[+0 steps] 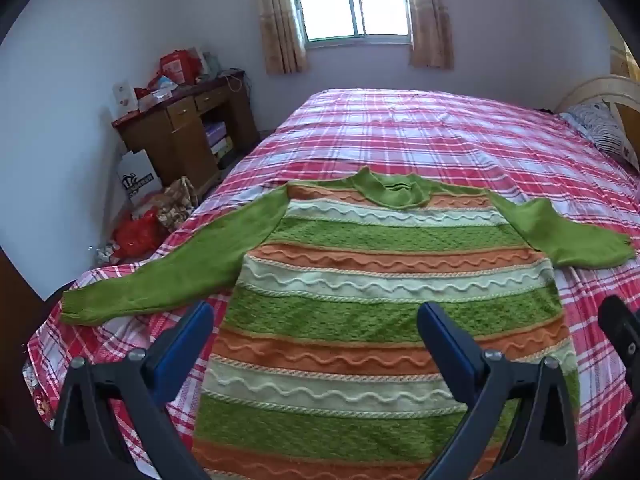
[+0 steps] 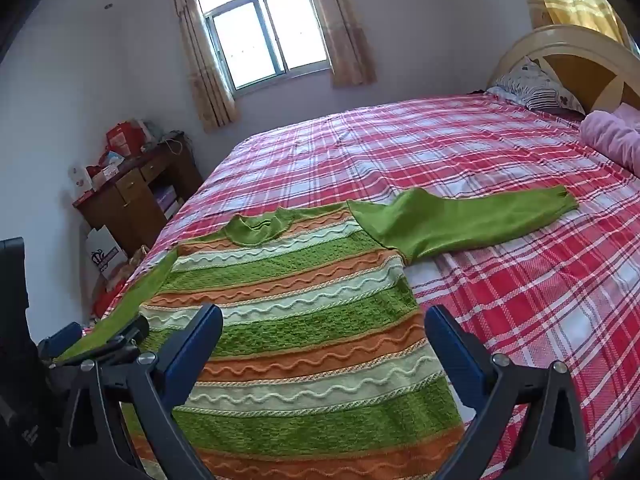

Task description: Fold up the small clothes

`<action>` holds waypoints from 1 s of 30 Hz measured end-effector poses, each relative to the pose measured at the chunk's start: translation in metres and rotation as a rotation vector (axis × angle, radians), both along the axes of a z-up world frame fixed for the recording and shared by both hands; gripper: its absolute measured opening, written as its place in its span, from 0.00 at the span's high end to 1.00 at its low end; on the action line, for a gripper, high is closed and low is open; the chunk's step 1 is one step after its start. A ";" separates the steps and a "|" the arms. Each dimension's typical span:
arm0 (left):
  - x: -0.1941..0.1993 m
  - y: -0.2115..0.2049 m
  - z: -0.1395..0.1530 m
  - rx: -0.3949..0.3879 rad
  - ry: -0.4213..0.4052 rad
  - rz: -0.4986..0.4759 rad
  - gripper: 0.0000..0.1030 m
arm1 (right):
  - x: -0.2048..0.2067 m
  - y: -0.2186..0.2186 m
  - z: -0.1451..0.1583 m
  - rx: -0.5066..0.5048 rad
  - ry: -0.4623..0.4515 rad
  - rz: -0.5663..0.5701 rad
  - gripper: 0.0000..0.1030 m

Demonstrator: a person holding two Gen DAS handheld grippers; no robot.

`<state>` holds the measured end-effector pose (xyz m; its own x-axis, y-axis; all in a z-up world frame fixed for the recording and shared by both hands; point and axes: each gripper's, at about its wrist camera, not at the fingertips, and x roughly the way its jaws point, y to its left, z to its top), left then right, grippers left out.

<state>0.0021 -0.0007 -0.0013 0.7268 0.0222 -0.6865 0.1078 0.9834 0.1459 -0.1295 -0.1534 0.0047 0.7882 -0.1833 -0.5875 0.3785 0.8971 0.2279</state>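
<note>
Left wrist view: the left gripper (image 1: pixel 316 322) hovers above the lower body of the striped sweater (image 1: pixel 384 280), fingers spread wide and holding nothing. The sweater lies flat, face up, on the plaid bed (image 1: pixel 420 128), collar toward the window (image 1: pixel 352 0), both sleeves extended outward. The left sleeve (image 1: pixel 168 264) runs toward the near left corner of the bed. No fold is present, so the task appears to be at its first step.

Right wrist view: the right gripper (image 2: pixel 324 328) is likewise spread and empty, positioned over the sweater's right side near the hem region. The right sleeve (image 2: pixel 472 220) lies straight across the bedspread, well apart from this gripper. A pink item (image 2: pixel 616 136) rests near the headboard.

Next move, as judged: each gripper should reach out to a sleeve cuff or side edge, close on a single layer of knit, and carry it inward across the body.
</note>
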 end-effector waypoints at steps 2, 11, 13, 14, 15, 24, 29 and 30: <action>0.004 -0.001 -0.002 -0.006 0.016 -0.016 0.00 | 0.002 -0.002 0.001 0.001 -0.003 0.004 0.02; 0.002 0.007 -0.009 -0.056 -0.014 -0.009 0.00 | 0.006 -0.002 -0.016 0.002 -0.005 0.006 0.02; 0.002 0.005 -0.009 -0.050 -0.016 -0.011 0.00 | 0.006 -0.003 -0.018 0.006 -0.006 0.009 0.02; 0.001 0.005 -0.009 -0.048 -0.015 -0.010 0.00 | 0.006 -0.001 -0.016 0.004 -0.007 0.009 0.02; 0.001 0.004 -0.010 -0.046 -0.016 -0.010 0.00 | 0.007 -0.001 -0.016 0.003 -0.006 0.009 0.02; 0.003 0.000 -0.012 -0.025 -0.015 -0.012 0.00 | 0.009 0.000 -0.019 0.005 -0.006 0.008 0.02; 0.005 -0.001 -0.015 -0.022 -0.007 -0.011 0.00 | 0.009 -0.001 -0.020 -0.003 -0.004 0.009 0.02; 0.005 -0.002 -0.015 -0.022 -0.006 -0.011 0.00 | 0.010 -0.002 -0.020 -0.003 -0.002 0.008 0.02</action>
